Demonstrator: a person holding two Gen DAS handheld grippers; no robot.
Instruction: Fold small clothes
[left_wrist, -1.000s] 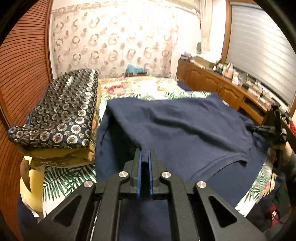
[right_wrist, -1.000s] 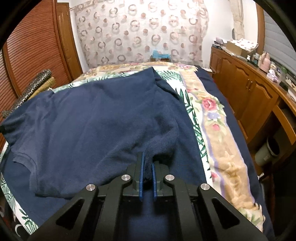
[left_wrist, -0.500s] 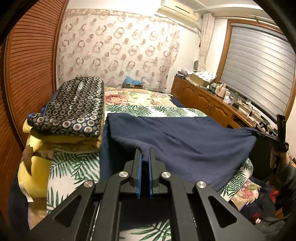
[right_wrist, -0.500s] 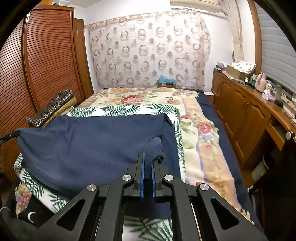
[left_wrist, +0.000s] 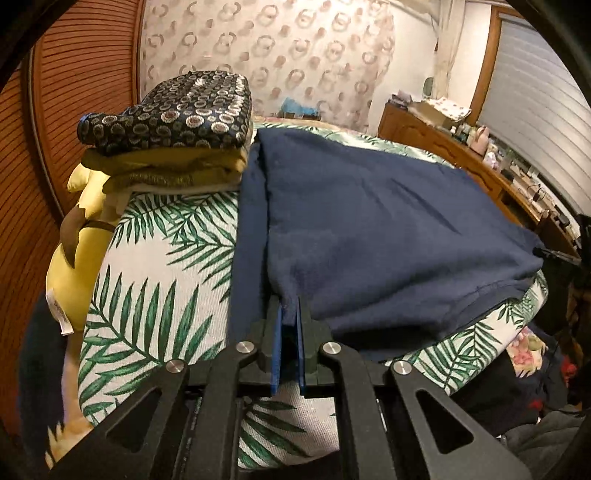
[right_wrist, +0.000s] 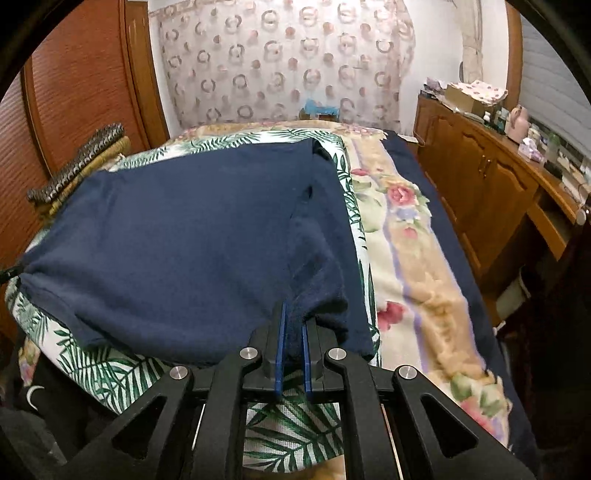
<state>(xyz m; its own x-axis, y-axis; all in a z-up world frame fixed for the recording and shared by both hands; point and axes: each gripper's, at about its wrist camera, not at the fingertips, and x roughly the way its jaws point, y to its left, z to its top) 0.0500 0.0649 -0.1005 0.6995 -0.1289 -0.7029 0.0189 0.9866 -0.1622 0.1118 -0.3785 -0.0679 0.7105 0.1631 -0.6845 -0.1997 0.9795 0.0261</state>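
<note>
A navy blue shirt (left_wrist: 373, 236) lies folded over on the leaf-print bed cover (left_wrist: 155, 280); it also shows in the right wrist view (right_wrist: 192, 236). My left gripper (left_wrist: 290, 314) is shut on the shirt's near left corner. My right gripper (right_wrist: 293, 321) is shut on the shirt's near right corner, low over the bed's front edge. The top layer lies over a lower navy layer that sticks out at the left and front edges.
A stack of folded bedding with a dark ring-pattern cover (left_wrist: 177, 110) sits at the left by the wooden sliding doors (left_wrist: 74, 74). A yellow plush (left_wrist: 74, 236) hangs off the bed's left side. A wooden cabinet (right_wrist: 480, 184) runs along the right. The flowered blanket (right_wrist: 417, 251) lies right of the shirt.
Both grippers pulled the shirt's far part toward the near edge, first lifting it, then lowering it. The top layer now lies flat over the lower layer.
</note>
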